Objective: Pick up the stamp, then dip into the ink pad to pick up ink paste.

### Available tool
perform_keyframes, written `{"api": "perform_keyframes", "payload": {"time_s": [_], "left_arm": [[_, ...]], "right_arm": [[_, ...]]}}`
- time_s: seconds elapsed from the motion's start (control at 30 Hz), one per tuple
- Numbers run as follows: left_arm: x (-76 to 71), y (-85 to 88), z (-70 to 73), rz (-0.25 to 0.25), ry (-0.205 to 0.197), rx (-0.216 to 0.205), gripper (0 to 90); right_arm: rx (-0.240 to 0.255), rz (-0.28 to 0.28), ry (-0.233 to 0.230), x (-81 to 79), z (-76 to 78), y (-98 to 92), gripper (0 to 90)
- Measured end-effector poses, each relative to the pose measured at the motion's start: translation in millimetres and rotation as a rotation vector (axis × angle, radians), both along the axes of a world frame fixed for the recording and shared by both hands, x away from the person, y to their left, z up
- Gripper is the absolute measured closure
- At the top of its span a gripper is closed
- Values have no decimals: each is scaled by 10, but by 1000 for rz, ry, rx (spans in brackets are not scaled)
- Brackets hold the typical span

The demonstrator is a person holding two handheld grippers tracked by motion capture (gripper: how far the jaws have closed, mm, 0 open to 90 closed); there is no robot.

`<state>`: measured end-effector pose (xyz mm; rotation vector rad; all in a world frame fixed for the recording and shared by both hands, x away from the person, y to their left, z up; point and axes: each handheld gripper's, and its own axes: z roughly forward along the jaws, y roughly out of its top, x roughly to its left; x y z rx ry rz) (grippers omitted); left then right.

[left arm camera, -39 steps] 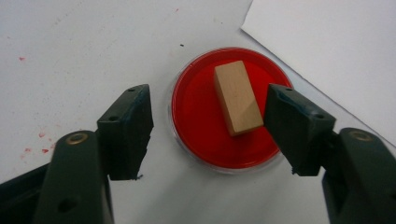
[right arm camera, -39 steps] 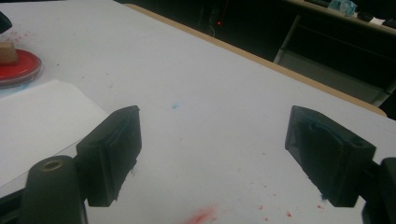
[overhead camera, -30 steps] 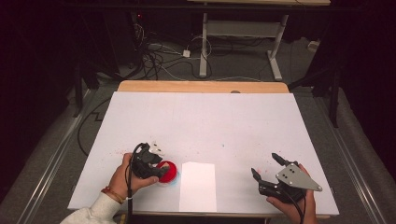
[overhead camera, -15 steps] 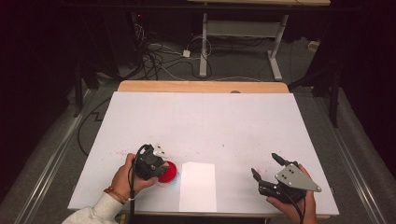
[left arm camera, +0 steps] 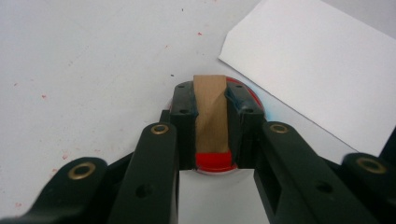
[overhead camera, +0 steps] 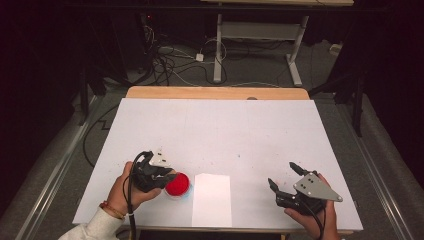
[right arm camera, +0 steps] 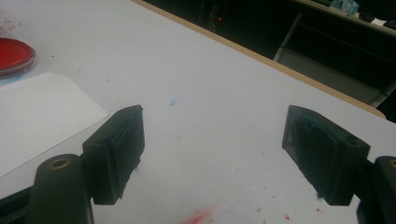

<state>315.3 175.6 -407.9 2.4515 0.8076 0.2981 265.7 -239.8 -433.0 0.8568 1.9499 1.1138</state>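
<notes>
A round red ink pad [overhead camera: 177,184] lies on the white table near its front left. My left gripper [overhead camera: 165,176] is over the pad's left rim. In the left gripper view the left gripper [left arm camera: 210,93] is shut on a small brown block [left arm camera: 210,116], which stands upright over the red pad [left arm camera: 214,161]. A white paper sheet [overhead camera: 212,199] lies just right of the pad, which is also seen far left [right arm camera: 14,53] in the right gripper view. My right gripper [overhead camera: 283,174] rests near the front right, and there my right gripper [right arm camera: 212,140] is open with nothing between its jaws.
The white table cover [overhead camera: 225,130] carries small red and blue ink specks [right arm camera: 198,217]. A bare wooden strip [overhead camera: 215,93] runs along the far edge. Beyond it are floor cables [overhead camera: 170,60] and a desk frame [overhead camera: 260,30].
The left gripper has shifted slightly over the red pad with the brown block still in it. The right gripper has not moved.
</notes>
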Motion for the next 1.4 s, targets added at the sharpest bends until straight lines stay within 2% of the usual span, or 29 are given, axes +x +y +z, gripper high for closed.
{"api": "perform_keyframes", "payload": {"time_s": [0.2, 0.33, 0.43, 0.63, 0.73, 0.77, 0.97, 1.17, 1.33, 1.4], "left_arm": [[-77, 25, 85, -9, -15, -18, 734], [-91, 10, 82, -15, -12, -21, 734], [-76, -25, 10, -15, 0, -8, 734], [18, -104, -233, -32, 60, 40, 734], [62, -133, -336, -46, 81, 40, 735], [71, -153, -372, -45, 83, 59, 734], [87, -141, -406, -46, 82, 43, 736], [68, -181, -409, -43, 68, 70, 736], [76, -169, -414, -40, 76, 59, 736], [59, -179, -416, -43, 62, 71, 736]], "right_arm": [[-6, -2, 3, 14, -9, 13, 216], [0, -7, 8, 14, -14, 9, 216], [-5, -5, 6, 21, -13, 14, 216], [-11, 12, 12, 51, -24, 52, 217], [-14, 17, 16, 72, -33, 72, 217], [-20, 17, 19, 80, -42, 78, 217], [-27, 19, 20, 66, -47, 74, 217], [-32, 22, 15, 38, -43, 58, 217], [-36, 28, 12, 33, -38, 72, 217], [-38, 30, 14, 36, -41, 87, 217]]}}
